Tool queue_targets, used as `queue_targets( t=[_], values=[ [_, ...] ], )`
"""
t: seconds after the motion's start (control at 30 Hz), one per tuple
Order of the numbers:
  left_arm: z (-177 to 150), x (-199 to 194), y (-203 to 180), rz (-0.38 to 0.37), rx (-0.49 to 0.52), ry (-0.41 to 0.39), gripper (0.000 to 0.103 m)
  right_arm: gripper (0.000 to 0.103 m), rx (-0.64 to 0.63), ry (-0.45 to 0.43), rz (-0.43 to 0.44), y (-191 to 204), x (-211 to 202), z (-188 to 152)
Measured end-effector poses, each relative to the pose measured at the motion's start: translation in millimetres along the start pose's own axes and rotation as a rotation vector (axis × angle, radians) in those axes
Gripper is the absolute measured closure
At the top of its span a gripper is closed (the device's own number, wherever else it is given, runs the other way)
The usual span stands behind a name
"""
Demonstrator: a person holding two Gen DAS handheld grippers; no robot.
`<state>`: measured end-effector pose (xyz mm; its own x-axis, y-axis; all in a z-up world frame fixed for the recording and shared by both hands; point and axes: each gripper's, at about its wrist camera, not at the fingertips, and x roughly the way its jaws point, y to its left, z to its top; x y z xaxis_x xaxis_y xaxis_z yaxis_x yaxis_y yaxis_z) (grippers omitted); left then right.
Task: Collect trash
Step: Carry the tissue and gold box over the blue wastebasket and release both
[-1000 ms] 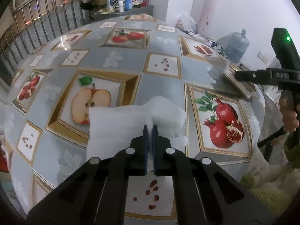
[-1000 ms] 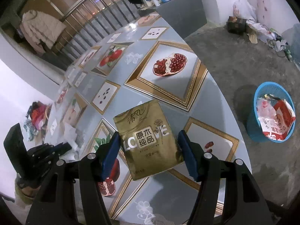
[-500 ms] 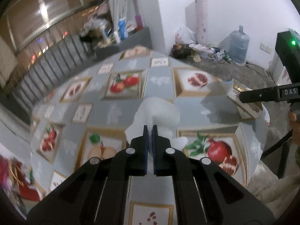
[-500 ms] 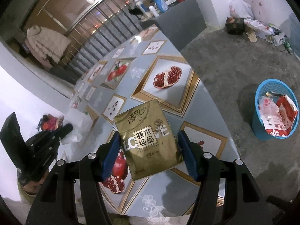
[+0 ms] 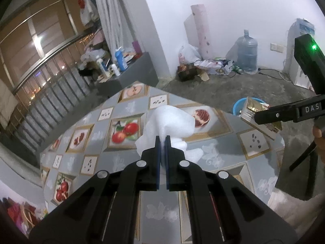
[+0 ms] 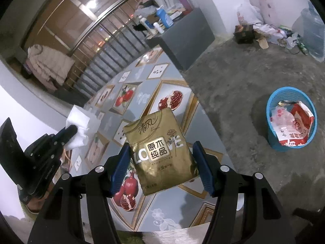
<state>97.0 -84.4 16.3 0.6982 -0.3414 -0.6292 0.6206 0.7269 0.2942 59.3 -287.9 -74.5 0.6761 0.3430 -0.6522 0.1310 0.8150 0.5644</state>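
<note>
The left gripper (image 5: 162, 140), jaws pinched nearly closed on a white tissue (image 5: 168, 122), hangs above the fruit-patterned tabletop (image 5: 121, 162) at frame centre. The right gripper (image 6: 161, 162), jaws spread wide, clamps a gold packet (image 6: 160, 152) over the tabletop's edge. A blue basket (image 6: 272, 142) of wrappers stands on the floor, right of frame.

The bench (image 6: 168, 201) wears grey cloth with gold-framed fruit pictures — red pomegranates, tomatoes. The tissue pack (image 6: 160, 152) is gold, white-lettered; the foam sheet (image 5: 168, 124) white; the floor basket (image 6: 273, 142) bright blue — red-and-white wrappers inside.
</note>
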Motion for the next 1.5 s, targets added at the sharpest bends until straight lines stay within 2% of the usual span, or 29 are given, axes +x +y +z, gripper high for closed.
queue_targets(
  t=[0.13,0.23,0.37,0.47,0.53,0.67,0.77,0.83,1.07,1.13,1.17,1.2,1.23,1.27,1.3,1.43,1.5],
  values=[
    [11,2,-10,-0.019,0.021,-0.016,0.101,0.042,0.023,-0.030,-0.012,-11,-10,3],
    [23,5,-16,-0.067,0.023,-0.030,0.101,0.042,0.070,-0.091,-0.048,-27,-27,9],
    [51,15,-23,-0.189,-0.001,-0.063,0.101,0.042,0.189,-0.196,-0.113,-64,-62,18],
    [76,31,-35,-0.324,-0.026,-0.059,0.101,0.042,0.300,-0.271,-0.160,-101,-92,20],
    [93,48,-47,-0.410,-0.043,-0.037,0.101,0.042,0.367,-0.304,-0.198,-126,-109,19],
    [124,98,-84,-0.595,-0.103,0.065,0.101,0.042,0.470,-0.327,-0.225,-168,-121,17],
    [139,145,-117,-0.699,-0.144,0.165,0.101,0.042,0.528,-0.317,-0.224,-198,-119,16],
    [144,180,-144,-0.736,-0.137,0.240,0.101,0.042,0.571,-0.307,-0.224,-219,-112,17],
    [144,273,-228,-0.772,-0.093,0.412,0.101,0.042,0.682,-0.289,-0.183,-279,-77,36],
    [143,291,-242,-0.779,-0.100,0.433,0.099,0.041,0.699,-0.283,-0.178,-295,-64,47],
    [142,303,-248,-0.786,-0.114,0.445,0.094,0.041,0.705,-0.281,-0.177,-302,-60,50],
    [141,312,-253,-0.783,-0.129,0.457,0.080,0.040,0.708,-0.277,-0.173,-310,-54,55],
    [142,322,-258,-0.774,-0.148,0.467,0.071,0.038,0.710,-0.265,-0.163,-319,-45,59],
    [142,332,-261,-0.768,-0.170,0.473,0.056,0.035,0.721,-0.247,-0.156,-329,-35,61],
    [141,339,-264,-0.755,-0.187,0.477,0.047,0.032,0.730,-0.233,-0.151,-336,-30,62],
    [142,351,-263,-0.738,-0.242,0.488,0.045,0.032,0.765,-0.153,-0.176,-362,1,59],
    [146,348,-257,-0.749,-0.264,0.469,0.043,0.032,0.777,-0.147,-0.193,-367,3,54]
  ],
)
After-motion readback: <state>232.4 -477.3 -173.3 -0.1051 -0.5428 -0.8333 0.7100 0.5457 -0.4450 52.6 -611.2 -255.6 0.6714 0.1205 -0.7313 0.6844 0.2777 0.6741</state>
